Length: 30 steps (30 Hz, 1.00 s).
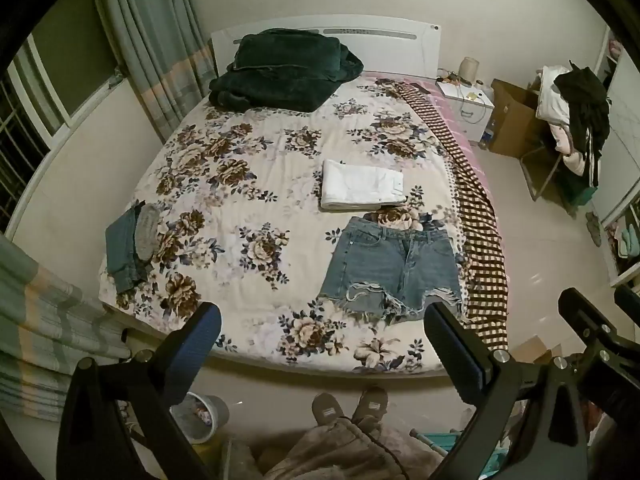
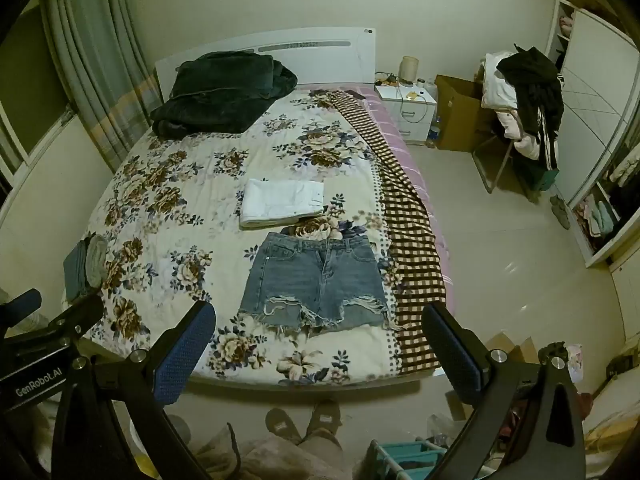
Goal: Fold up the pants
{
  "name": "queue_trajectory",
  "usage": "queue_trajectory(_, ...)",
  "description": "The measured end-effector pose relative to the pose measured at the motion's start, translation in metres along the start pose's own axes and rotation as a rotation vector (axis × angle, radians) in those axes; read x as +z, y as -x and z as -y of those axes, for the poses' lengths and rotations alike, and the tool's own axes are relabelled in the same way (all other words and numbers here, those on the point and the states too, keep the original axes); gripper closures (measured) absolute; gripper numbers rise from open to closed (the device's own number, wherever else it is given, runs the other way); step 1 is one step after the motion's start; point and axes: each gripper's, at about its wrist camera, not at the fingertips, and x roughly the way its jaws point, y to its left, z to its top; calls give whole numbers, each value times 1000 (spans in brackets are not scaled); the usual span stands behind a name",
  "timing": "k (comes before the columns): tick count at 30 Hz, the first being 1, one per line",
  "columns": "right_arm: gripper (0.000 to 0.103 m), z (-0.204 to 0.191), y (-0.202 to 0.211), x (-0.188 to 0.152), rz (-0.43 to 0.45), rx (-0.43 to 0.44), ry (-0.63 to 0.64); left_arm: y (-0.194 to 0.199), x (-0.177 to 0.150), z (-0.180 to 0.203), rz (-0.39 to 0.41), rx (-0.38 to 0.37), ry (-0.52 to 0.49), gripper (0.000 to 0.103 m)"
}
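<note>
Denim shorts [image 1: 390,268] lie flat near the bed's [image 1: 240,208] foot edge, waistband toward 12 o'clock, frayed hems toward 6. Folded white pants [image 1: 362,190] sit just beyond at 12, apart from them. Left tongs [image 1: 320,336] and right tongs [image 2: 318,340] hang released above the foot edge, touching nothing. A folded denim stack [image 1: 128,248] rests at 9 o'clock by the bed's side edge.

Left hand-held gripper [image 1: 320,336] and right hand-held gripper [image 2: 318,336] gape wide, side by side.

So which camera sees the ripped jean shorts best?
The right wrist view: the jean shorts lie near the middle, whole and unblocked. In the left wrist view the shorts sit off to the right, and a gripper finger covers one frayed hem corner.
</note>
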Motion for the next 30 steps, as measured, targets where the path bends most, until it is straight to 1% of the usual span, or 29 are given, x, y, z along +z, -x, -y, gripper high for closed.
queue_trajectory(30,0,-1,1,0,10,-3,3,0,0,0,21,-5,4,0)
